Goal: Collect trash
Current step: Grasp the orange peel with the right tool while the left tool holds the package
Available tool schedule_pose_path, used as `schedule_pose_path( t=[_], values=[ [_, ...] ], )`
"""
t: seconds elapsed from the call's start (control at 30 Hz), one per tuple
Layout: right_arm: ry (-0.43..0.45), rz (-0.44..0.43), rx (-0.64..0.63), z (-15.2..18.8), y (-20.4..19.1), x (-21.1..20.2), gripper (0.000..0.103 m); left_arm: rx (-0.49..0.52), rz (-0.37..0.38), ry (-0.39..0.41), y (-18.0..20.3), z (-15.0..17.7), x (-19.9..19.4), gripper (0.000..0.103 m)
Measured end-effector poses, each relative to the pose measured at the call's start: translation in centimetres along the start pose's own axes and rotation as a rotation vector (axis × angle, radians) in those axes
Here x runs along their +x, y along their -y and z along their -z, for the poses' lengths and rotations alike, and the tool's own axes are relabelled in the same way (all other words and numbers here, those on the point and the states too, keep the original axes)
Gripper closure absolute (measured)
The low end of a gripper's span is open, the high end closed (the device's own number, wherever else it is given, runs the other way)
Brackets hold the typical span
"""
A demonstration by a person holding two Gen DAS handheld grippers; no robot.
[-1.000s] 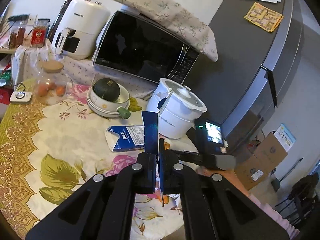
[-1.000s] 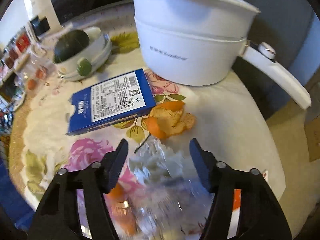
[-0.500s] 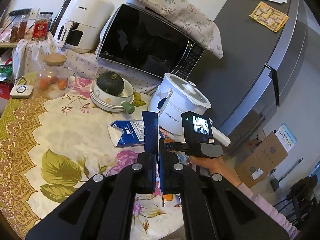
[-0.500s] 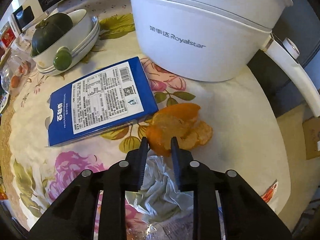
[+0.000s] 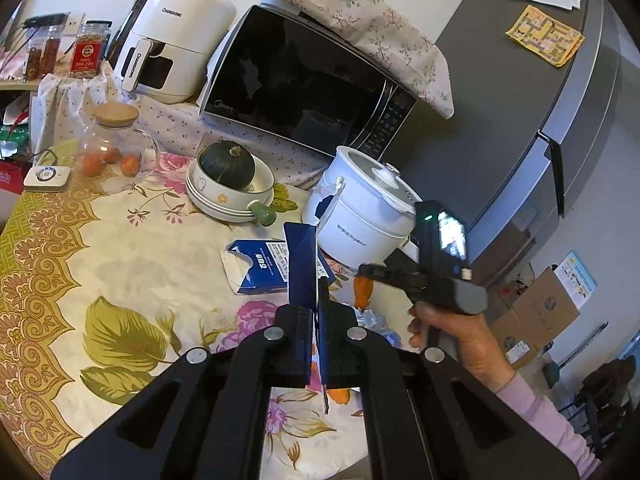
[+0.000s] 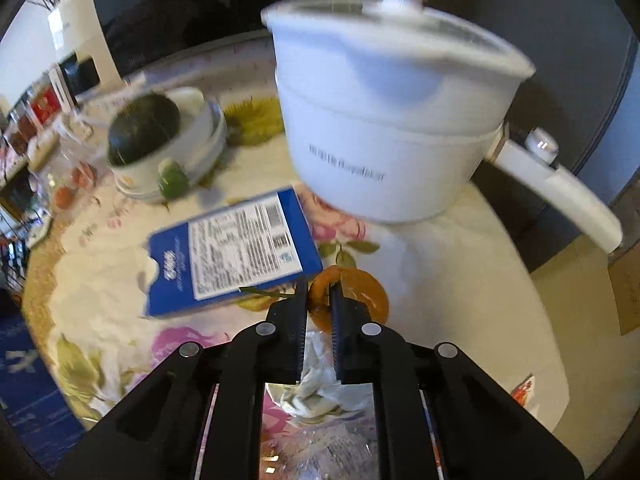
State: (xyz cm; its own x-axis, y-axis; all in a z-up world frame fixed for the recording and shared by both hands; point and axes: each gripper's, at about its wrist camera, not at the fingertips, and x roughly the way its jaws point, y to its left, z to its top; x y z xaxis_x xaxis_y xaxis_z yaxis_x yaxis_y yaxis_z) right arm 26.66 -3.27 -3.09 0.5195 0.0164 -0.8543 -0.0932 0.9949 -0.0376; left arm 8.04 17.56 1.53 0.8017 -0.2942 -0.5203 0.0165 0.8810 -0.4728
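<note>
An orange peel (image 6: 352,292) hangs off the floral tablecloth (image 6: 440,264) between the tips of my right gripper (image 6: 319,300), whose jaws are closing and pinch its edge. From the left wrist view the peel (image 5: 363,289) dangles under the right gripper (image 5: 366,270), held by a hand in a pink sleeve. My left gripper (image 5: 318,316) is shut on a dark blue flat card piece (image 5: 302,264) that stands upright. A crumpled white wrapper (image 6: 320,376) lies below the right jaws. A blue packet (image 6: 232,260) lies flat on the cloth.
A white lidded pot (image 5: 368,216) with a long handle (image 6: 560,192) stands just behind the peel. Stacked bowls with a green squash (image 5: 228,184) and a glass jar (image 5: 112,148) sit to the left. A microwave (image 5: 304,96), an air fryer (image 5: 176,40) and a fridge (image 5: 520,120) stand behind.
My right gripper went from open over the wrapper to pinched on the orange peel, then rose with it. The left gripper kept still with the blue piece.
</note>
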Motion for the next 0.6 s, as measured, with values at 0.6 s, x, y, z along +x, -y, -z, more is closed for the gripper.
schedule_pose_path(
  t=[0.6],
  values=[
    [0.265, -0.008, -0.032, 5.2, 0.9, -13.8, 0.093, 0.040, 0.055, 0.044, 2.7, 0.8, -2.0, 0.101]
  ],
)
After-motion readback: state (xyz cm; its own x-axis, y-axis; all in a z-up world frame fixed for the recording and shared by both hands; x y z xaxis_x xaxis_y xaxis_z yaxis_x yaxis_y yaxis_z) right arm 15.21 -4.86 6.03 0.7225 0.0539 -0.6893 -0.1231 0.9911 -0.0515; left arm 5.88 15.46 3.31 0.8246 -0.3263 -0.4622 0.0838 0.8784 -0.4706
